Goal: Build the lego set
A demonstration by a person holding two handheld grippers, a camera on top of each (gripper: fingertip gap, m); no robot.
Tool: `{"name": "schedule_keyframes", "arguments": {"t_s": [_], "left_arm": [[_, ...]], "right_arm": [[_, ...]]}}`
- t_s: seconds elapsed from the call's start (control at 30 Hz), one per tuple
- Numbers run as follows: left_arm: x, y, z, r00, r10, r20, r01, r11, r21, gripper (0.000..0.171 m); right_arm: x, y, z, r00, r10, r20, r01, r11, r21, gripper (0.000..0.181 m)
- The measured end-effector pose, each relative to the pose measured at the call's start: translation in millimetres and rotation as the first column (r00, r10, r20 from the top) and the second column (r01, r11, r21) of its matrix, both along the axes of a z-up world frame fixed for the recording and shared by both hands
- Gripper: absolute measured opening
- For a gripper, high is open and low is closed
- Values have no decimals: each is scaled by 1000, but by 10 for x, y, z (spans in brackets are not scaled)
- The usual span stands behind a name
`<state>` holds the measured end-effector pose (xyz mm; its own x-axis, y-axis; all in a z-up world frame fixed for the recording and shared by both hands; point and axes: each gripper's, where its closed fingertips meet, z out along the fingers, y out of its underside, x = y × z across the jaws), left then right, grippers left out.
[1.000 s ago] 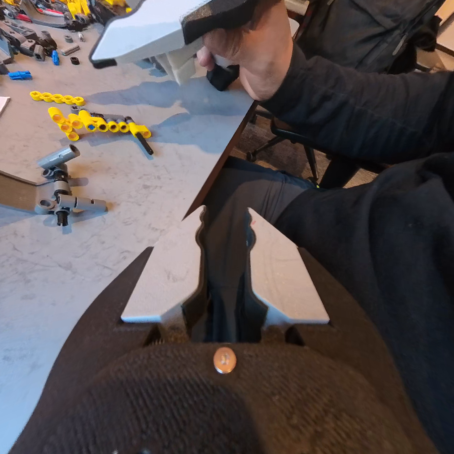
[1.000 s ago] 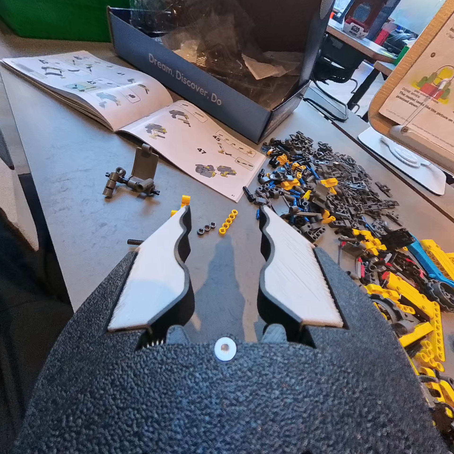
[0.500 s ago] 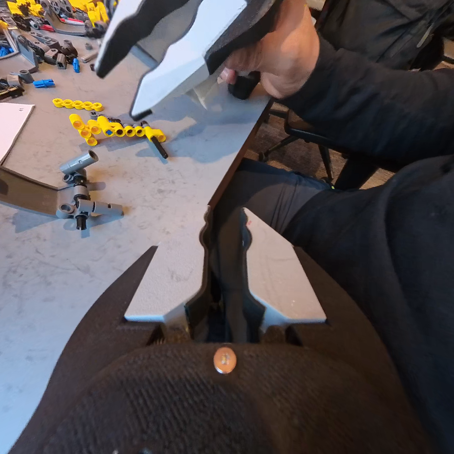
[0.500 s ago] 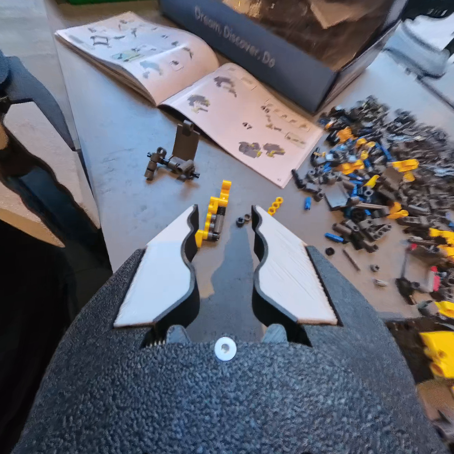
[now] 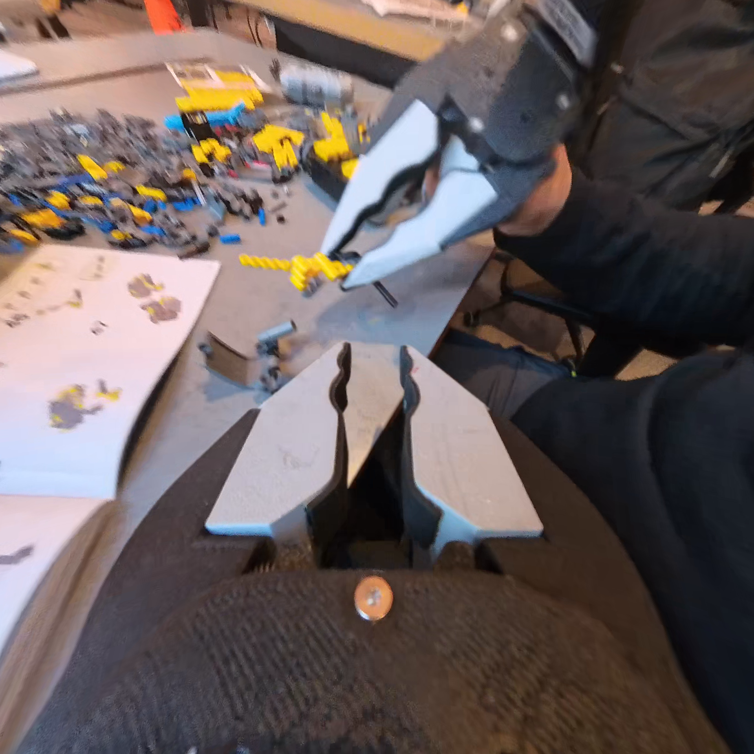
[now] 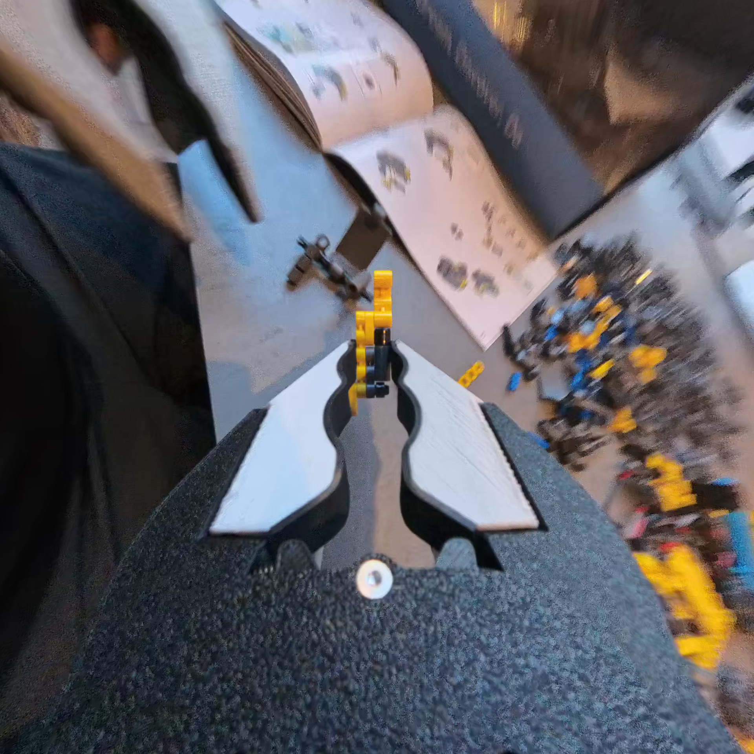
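We see the right gripper [image 6: 372, 351] clamped on a yellow and black brick assembly [image 6: 373, 338], held above the grey table [image 6: 261, 318] near its front edge. The left gripper [image 5: 374, 359] holds nothing, its 2 fingers slightly apart, near a grey connector assembly [image 5: 269, 351] beside the open instruction booklet [image 5: 81, 351].

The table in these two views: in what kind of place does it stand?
Probably an office or workshop desk set up for building a toy brick model. An open instruction booklet lies on the grey table beside a heap of small loose parts, and the right gripper grips a yellow brick assembly.
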<state>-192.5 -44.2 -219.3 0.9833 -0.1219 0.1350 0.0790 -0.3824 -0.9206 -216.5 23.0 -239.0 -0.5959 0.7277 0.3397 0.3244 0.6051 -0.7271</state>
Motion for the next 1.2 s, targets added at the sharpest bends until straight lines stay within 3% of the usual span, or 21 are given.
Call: {"name": "schedule_keyframes", "arguments": {"t_s": [0.1,0.2,0.3,0.4,0.53,0.7,0.9,1.2], "left_arm": [[-109,58,238,999,-27,31,26,999,21,25],[-59,124,359,979,-148,138,147,989,20,31],[160,115,553,868,-364,338,346,931,114,37],[172,148,589,787,-423,449,405,903,142,41],[306,157,739,703,-506,500,467,859,213,31],[339,261,613,766,-449,461,437,889,140,24],[249,411,353,870,-244,428,259,966,24,24],[55,395,52,949,-106,298,135,988,-80,24]], "right_arm": [[88,-103,361,961,94,-259,-44,980,193,16],[195,-175,558,918,156,-366,-41,952,303,16],[305,-247,643,887,214,-410,-48,924,379,16],[411,-332,766,840,268,-473,-48,903,427,15],[473,-365,790,829,284,-482,-43,892,451,15],[461,-304,731,842,254,-476,-14,892,452,15],[373,-138,463,904,152,-399,68,871,487,15],[227,-155,200,938,132,-320,66,839,540,16]]}}
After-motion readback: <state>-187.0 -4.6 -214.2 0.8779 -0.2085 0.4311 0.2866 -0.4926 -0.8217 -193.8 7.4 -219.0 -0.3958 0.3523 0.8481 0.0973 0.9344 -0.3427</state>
